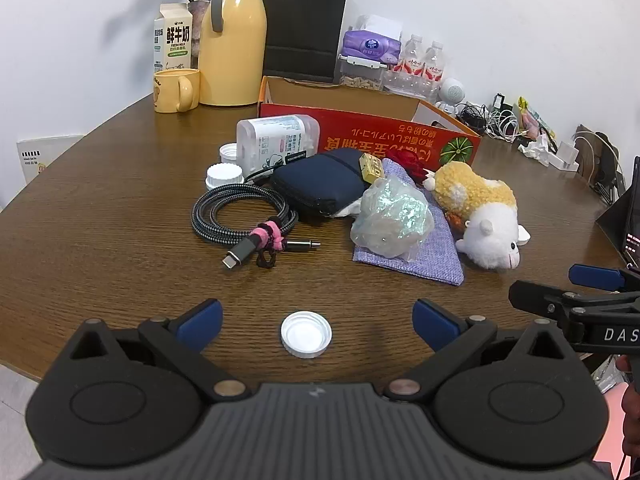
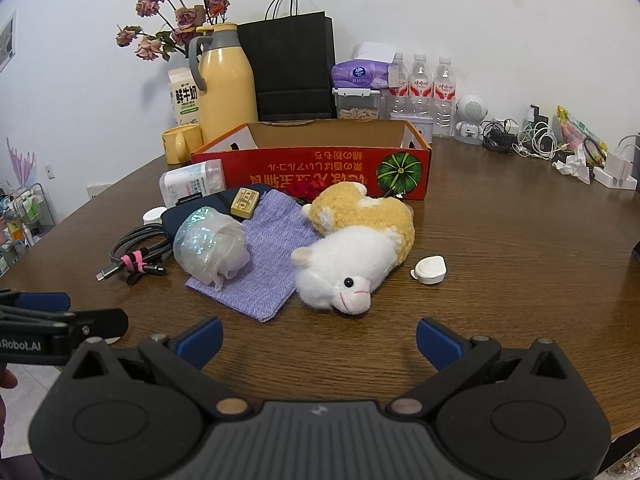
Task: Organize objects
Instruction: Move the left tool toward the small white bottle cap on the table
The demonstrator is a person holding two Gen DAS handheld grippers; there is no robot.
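My left gripper [image 1: 317, 322] is open and empty, with a white bottle cap [image 1: 306, 334] lying on the table between its fingers. My right gripper [image 2: 319, 338] is open and empty, just short of a white and yellow plush toy [image 2: 356, 248]. Ahead lie a coiled braided cable [image 1: 244, 216], a navy pouch [image 1: 320, 182], a crumpled clear bag [image 1: 390, 218] on a purple cloth bag [image 2: 268, 260], a white plastic bottle [image 1: 276, 138] and an open red cardboard box [image 2: 320, 164].
A yellow jug [image 1: 232, 46], yellow mug [image 1: 176, 90], milk carton [image 1: 172, 38], black paper bag [image 1: 302, 26], tissue pack, water bottles [image 2: 420, 88] and tangled chargers [image 2: 520, 140] line the back. A small white lid [image 2: 430, 269] lies right of the plush.
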